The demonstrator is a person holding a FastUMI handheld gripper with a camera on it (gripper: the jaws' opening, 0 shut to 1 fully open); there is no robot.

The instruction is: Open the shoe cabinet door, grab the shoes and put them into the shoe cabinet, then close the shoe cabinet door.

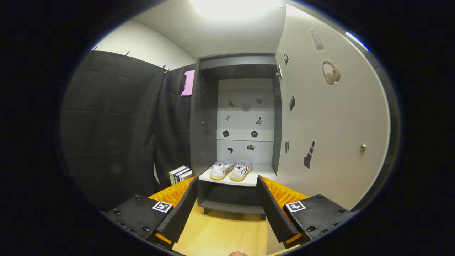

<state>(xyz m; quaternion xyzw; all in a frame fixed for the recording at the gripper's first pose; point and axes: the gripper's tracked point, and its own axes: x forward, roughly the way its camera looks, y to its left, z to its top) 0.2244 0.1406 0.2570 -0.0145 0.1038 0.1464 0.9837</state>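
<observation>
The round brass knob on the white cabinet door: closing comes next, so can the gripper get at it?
Probably yes: the gripper is open, and the door swung wide leaves the knob unobstructed.

light source: overhead ceiling glare, blown out white.
exposure: cabinet door bright; black cloth dim.
shadows: shoe cabinet upper interior dark.
distortion: strong fisheye bowing at edges.
focus: sharp centre, fingers slightly soft.
</observation>
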